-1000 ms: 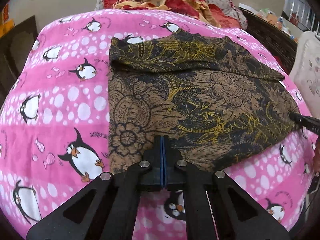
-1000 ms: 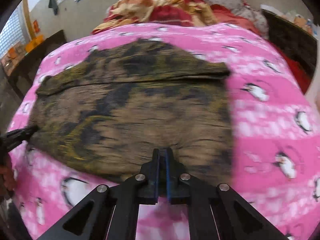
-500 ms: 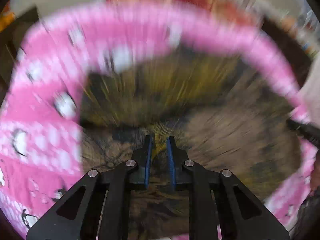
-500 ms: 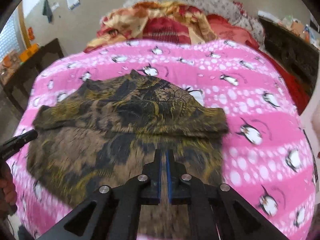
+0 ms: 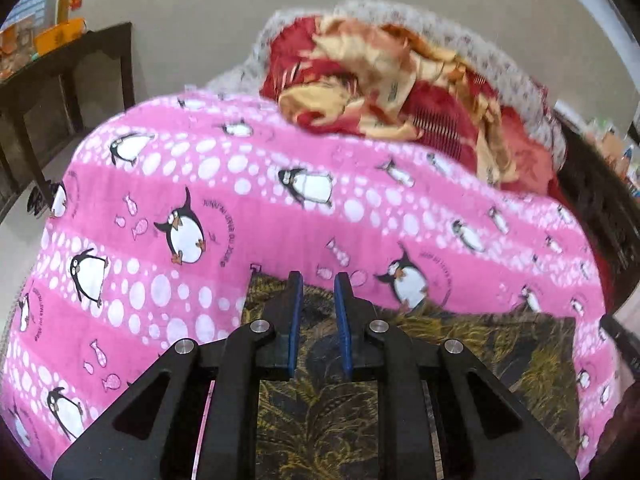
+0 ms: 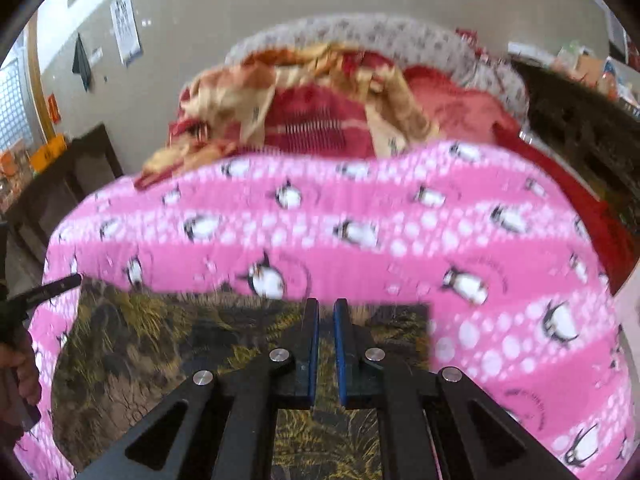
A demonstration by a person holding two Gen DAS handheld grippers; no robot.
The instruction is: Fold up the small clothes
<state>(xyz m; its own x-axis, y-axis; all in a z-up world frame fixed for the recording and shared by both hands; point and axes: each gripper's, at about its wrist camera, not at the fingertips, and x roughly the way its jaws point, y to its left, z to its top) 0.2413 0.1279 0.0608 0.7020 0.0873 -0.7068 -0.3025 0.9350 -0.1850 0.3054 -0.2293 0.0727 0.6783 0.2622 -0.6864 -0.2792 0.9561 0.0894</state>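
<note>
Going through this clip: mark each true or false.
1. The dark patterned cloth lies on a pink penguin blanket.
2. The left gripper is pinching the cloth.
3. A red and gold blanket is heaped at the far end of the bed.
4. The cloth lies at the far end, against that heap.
1. True. The cloth lies on the penguin blanket.
2. False. The left gripper has its jaws apart with nothing between them; the cloth lies beneath it.
3. True. The red and gold blanket is bunched up beyond the pink one.
4. False. The cloth lies at the near end, under the grippers, with bare pink blanket between it and the heap.
</note>
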